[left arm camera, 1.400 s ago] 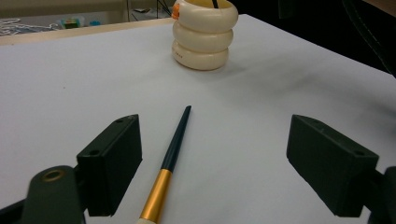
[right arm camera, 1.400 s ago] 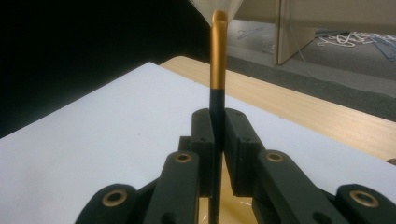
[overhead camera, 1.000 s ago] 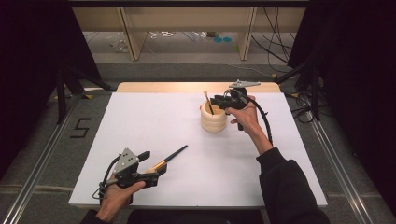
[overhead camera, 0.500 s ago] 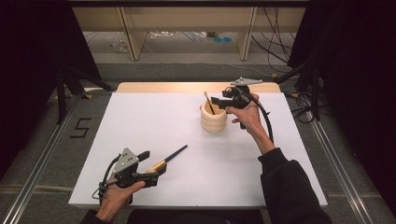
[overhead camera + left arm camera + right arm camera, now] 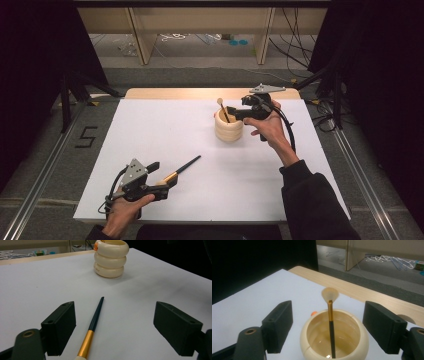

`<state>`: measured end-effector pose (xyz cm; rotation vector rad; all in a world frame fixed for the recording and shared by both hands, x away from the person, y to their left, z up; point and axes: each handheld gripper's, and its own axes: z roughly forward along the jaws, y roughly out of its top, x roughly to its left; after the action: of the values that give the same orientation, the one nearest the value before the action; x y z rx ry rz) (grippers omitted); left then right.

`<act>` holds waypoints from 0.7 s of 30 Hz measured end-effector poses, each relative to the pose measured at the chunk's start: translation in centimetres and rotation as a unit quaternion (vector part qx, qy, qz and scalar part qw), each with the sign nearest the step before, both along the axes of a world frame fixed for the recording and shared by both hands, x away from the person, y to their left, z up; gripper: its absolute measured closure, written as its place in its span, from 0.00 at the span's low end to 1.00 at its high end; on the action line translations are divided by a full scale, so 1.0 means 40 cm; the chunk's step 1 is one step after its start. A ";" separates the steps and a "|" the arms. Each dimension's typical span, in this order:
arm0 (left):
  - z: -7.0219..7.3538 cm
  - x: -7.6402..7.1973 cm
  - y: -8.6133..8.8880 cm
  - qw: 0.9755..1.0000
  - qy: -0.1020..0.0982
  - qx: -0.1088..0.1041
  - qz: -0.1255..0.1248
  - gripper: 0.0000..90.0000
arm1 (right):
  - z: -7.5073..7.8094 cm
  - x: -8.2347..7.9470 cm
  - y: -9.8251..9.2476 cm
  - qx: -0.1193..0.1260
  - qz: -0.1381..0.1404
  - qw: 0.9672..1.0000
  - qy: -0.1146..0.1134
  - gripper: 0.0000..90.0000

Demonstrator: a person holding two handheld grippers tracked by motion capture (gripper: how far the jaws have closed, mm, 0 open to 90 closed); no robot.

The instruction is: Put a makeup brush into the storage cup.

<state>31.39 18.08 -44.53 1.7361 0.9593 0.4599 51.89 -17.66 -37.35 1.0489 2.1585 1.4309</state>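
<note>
Right gripper (image 5: pixel 235 111) lifts slightly off cup (image 5: pixel 229 127), jaws wide, one brush inside; left gripper (image 5: pixel 162 176), wide, straddles second brush (image 5: pixel 93 322) near cup, untouched.

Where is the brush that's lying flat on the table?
In the high view, the dark-handled brush lies on the white table's near-left part, between the open left claw's jaws.

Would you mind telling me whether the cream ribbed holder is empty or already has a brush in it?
Not empty: one brush stands inside the cream holder, bristles up. A second brush lies on the table.

Wooden shelf legs (image 5: pixel 137 37), floor cables (image 5: pixel 185 37)
</note>
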 end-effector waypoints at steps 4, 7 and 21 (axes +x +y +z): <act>0.001 0.000 0.001 1.000 0.000 0.002 0.001 0.20 | 0.008 -0.018 0.003 0.001 0.004 1.000 -0.010 0.26; -0.001 0.000 -0.001 1.000 0.005 0.001 0.000 0.20 | 0.012 -0.030 0.006 -0.004 0.004 1.000 -0.014 0.26; 0.000 0.001 0.001 1.000 0.002 0.006 -0.001 0.20 | -0.010 -0.082 -0.026 -0.005 0.012 1.000 -0.011 0.25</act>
<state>31.41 18.11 -44.55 1.7482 0.9600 0.4624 48.60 -18.71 -37.75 1.0027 2.1677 1.4343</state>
